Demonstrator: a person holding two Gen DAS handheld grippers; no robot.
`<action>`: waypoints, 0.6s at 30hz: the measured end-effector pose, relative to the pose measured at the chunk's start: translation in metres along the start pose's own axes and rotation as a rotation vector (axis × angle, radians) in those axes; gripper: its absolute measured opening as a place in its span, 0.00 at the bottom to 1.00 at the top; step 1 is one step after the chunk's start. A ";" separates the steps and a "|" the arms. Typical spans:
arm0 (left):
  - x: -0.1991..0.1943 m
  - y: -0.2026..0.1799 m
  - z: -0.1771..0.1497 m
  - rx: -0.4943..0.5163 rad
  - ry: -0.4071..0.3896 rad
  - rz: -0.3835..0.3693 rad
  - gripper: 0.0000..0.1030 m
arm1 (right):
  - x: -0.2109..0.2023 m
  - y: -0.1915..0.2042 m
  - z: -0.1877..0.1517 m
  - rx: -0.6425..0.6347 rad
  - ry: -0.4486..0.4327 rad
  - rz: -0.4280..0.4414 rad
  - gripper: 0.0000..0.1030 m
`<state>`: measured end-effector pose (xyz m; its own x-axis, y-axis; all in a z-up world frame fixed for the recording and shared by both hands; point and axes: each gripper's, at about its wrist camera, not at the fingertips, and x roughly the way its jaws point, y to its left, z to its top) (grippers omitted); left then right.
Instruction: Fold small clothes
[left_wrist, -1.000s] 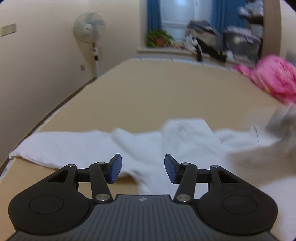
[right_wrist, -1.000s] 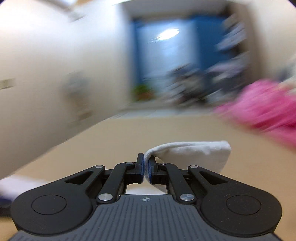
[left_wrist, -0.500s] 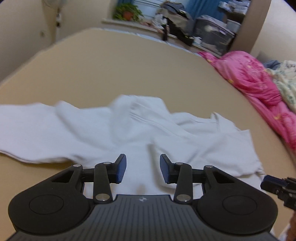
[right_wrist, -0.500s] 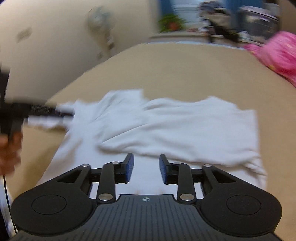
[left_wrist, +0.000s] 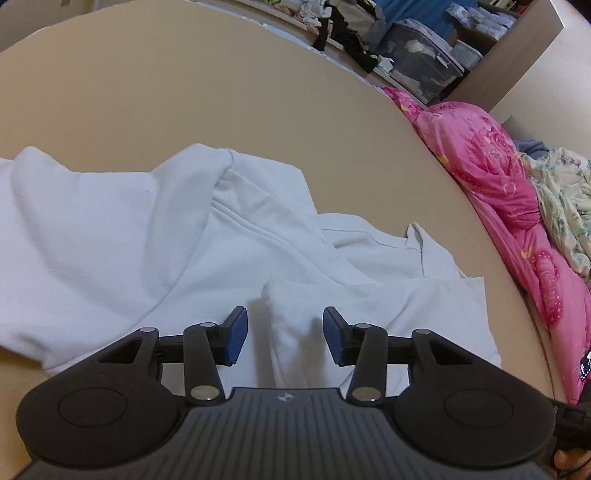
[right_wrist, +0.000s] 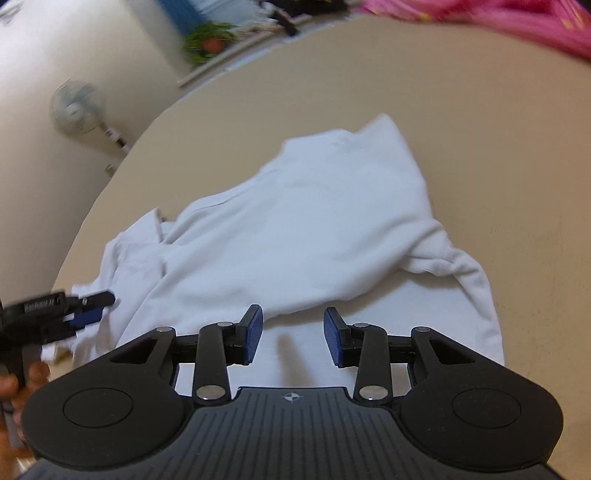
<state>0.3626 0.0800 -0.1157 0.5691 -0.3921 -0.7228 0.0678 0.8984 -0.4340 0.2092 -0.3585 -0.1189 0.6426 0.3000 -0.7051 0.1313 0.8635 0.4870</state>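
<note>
On tan bed sheet, white cotton garment was half-folded. Left gripper was spread, closing over raised crease, unpinched; right gripper was just opened, empty. Crease best pinched deep.

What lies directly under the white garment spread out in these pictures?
The white garment rests on the tan surface, bare all around it. Whether anything lies beneath the cloth cannot be seen; its folded layers cover that area.
</note>
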 end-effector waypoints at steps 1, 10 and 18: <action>0.001 -0.001 0.001 0.013 -0.007 0.002 0.19 | 0.003 -0.005 0.002 0.023 -0.003 -0.015 0.38; -0.099 0.012 0.005 -0.136 -0.331 0.266 0.16 | 0.005 -0.046 0.021 0.246 -0.057 -0.023 0.36; -0.067 0.047 0.007 -0.322 -0.168 0.276 0.31 | 0.004 -0.053 0.019 0.296 -0.058 -0.036 0.23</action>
<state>0.3334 0.1502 -0.0843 0.6567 -0.0855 -0.7493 -0.3483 0.8468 -0.4019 0.2192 -0.4106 -0.1382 0.6743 0.2407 -0.6981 0.3632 0.7150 0.5974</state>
